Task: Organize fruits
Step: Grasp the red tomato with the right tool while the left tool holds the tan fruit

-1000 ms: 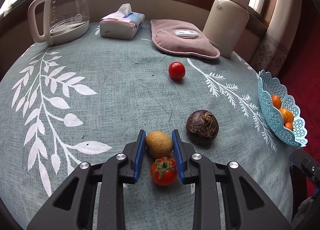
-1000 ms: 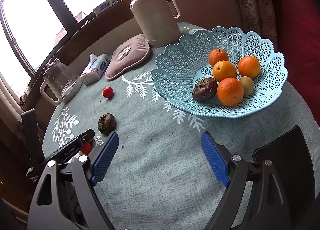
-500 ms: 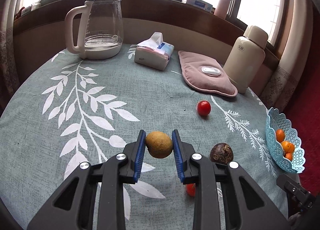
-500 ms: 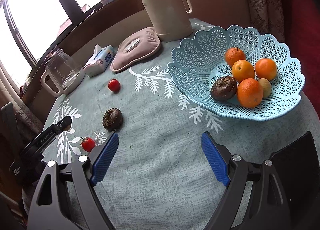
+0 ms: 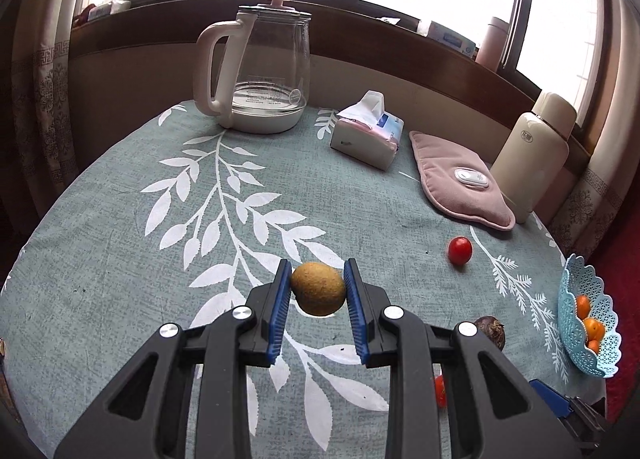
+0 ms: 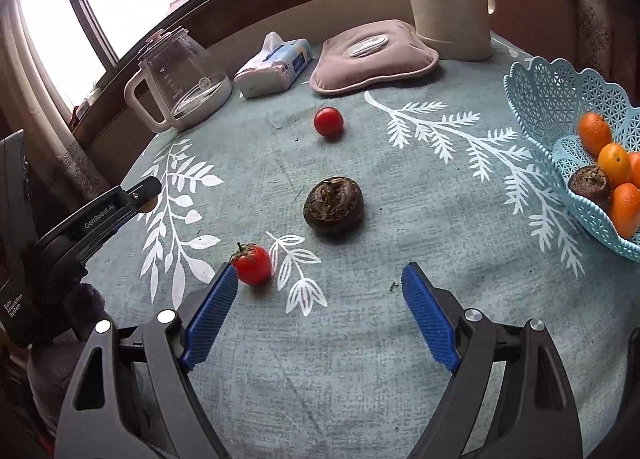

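The left gripper pinches a brown fruit clear above the counter; the blue basket lies far right of it. The right gripper, spread and empty, is nearer the stemmed tomato just beside its left finger.

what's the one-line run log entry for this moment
left tool: shut on brown fruit | right tool: open, empty | loose: two tomatoes, dark fruit | basket: part filled
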The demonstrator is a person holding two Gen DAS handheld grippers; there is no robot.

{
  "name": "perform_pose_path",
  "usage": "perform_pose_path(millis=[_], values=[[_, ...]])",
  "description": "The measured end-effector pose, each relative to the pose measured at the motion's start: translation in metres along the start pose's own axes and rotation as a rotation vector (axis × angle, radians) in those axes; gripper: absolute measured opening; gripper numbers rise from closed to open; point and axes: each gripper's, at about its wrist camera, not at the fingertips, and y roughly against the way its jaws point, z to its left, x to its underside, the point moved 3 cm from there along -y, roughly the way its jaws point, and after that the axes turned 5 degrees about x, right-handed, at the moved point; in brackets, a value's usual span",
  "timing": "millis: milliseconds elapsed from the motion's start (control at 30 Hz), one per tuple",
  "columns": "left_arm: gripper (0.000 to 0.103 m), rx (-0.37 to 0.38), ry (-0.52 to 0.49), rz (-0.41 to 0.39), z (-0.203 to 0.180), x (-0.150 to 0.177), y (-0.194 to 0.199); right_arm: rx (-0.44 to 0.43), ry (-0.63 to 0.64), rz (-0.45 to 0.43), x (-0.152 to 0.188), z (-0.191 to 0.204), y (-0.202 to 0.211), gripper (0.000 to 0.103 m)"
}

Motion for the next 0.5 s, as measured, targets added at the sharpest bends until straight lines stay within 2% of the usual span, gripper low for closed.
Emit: perform_pose_path(millis=[167,300,367,500], values=[[0.027,0.0,0.02,0.005,0.004,0.0,-0.001,-0.032,0.039,0.021,-0.005,0.018,-0.014,0.083],[0.027,0.002,0.031,0.008,0.007,0.0,-0.001,-0.041,0.067,0.039,-0.006,0.028,-0.023,0.078],[0.027,0.002,0.035,0.009,0.007,0.001,-0.001,-0.045,0.086,0.047,-0.005,0.033,-0.027,0.074],[0.027,0.005,0.033,0.012,0.006,0.001,-0.002,-0.039,0.119,0.061,-0.004,0.041,-0.034,0.061]])
